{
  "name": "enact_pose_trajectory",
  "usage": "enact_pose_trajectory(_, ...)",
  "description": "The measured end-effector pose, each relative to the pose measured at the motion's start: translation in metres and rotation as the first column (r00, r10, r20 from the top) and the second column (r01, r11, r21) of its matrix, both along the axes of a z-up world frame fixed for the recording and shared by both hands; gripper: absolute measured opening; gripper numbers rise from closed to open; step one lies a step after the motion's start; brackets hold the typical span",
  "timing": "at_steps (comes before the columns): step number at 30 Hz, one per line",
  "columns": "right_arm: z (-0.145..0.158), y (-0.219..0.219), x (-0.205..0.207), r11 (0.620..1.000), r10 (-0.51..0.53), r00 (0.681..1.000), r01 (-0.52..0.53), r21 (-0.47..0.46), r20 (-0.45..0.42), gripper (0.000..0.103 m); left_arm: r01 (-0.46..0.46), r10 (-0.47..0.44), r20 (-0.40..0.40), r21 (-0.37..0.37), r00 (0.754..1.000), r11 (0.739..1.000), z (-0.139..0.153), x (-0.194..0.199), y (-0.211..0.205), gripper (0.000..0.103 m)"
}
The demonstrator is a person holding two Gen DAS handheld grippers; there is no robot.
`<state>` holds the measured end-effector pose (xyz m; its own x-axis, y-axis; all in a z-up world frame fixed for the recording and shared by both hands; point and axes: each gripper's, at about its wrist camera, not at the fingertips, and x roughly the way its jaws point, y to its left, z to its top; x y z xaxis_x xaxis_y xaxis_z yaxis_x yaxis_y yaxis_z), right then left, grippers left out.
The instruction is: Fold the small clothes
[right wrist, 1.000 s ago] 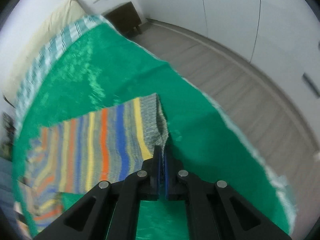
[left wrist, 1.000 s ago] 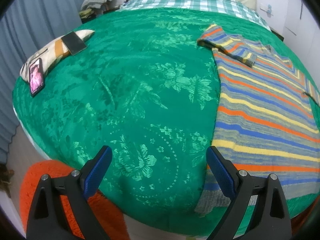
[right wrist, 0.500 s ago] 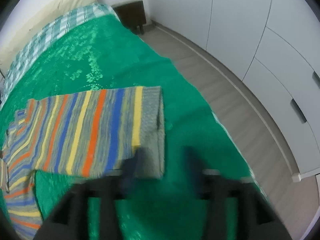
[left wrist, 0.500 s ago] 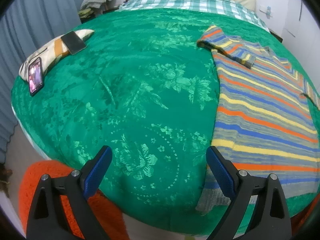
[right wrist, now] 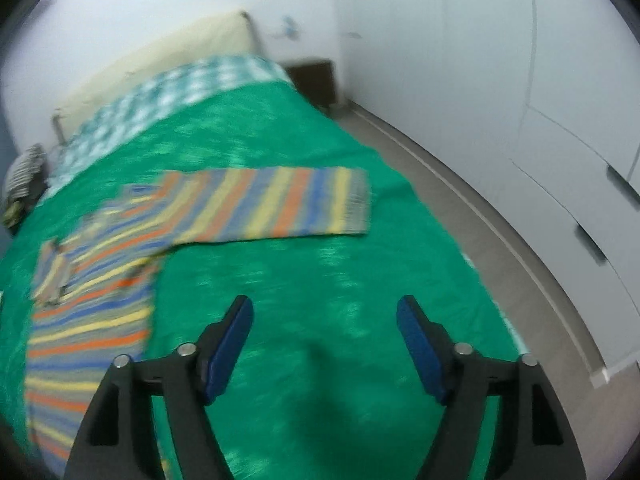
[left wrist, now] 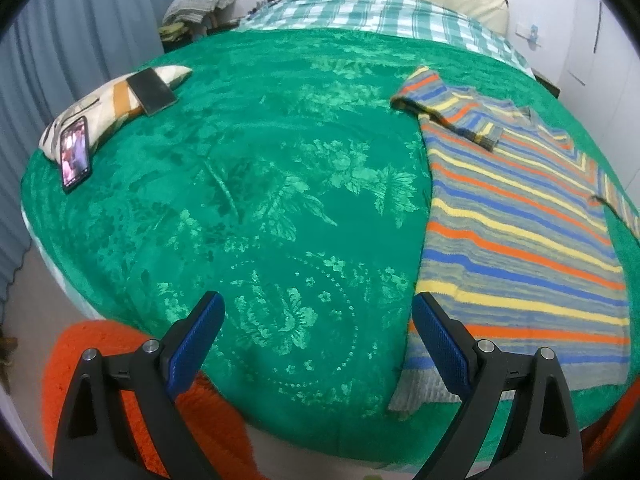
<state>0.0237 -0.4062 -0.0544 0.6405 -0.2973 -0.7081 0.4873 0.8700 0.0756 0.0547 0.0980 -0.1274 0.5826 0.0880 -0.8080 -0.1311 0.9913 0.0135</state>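
A striped knit sweater [left wrist: 520,232] in grey, orange, blue and yellow lies flat on the green bedspread [left wrist: 260,184]. Its far sleeve is folded across the chest. In the right wrist view the sweater [right wrist: 92,300] has one sleeve [right wrist: 288,208] stretched out flat to the right. My left gripper [left wrist: 318,312] hovers open over the bed's near edge, its right finger above the sweater's lower hem corner. My right gripper [right wrist: 324,316] is pulled back from the sleeve cuff, its jaws opening, with only bedspread [right wrist: 320,272] between them.
A patterned cushion [left wrist: 104,104] at the bed's left carries a dark tablet [left wrist: 152,90] and a lit phone [left wrist: 75,153]. An orange rug [left wrist: 132,384] lies below the bed edge. White wardrobe doors [right wrist: 540,100] and grey floor [right wrist: 500,240] run along the right.
My right gripper let go of the sleeve cuff, opened, and drew back and up from it; the sleeve now lies flat. The left gripper stayed in place.
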Motion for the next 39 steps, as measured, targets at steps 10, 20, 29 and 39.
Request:
enact_pose_trajectory(10, -0.022, 0.099, -0.01, 0.973, 0.231, 0.973, -0.231, 0.001, 0.005, 0.08, 0.245, -0.239, 0.07, -0.098, 0.969, 0.965, 0.086, 0.015, -0.042, 0.096)
enact_pose_trajectory(20, -0.035, 0.115, -0.006, 0.945, 0.326, 0.945, -0.325, 0.028, -0.014, 0.08, 0.576, -0.57, -0.082, 0.097, 0.817, 0.812, 0.053, 0.171, -0.189, 0.091)
enact_pose_trajectory(29, -0.043, 0.119, 0.0, 0.937, 0.35, 0.936, -0.348, 0.04, -0.038, 0.08, 0.497, -0.48, -0.19, 0.057, 0.857, 0.866, -0.033, 0.277, -0.198, 0.048)
enact_pose_trajectory(39, -0.045, 0.125, 0.006, 0.923, 0.385, 0.922, -0.384, 0.037, -0.038, 0.08, 0.015, -0.013, 0.009, -0.362, 1.0, 0.932, 0.037, 0.257, 0.005, 0.008)
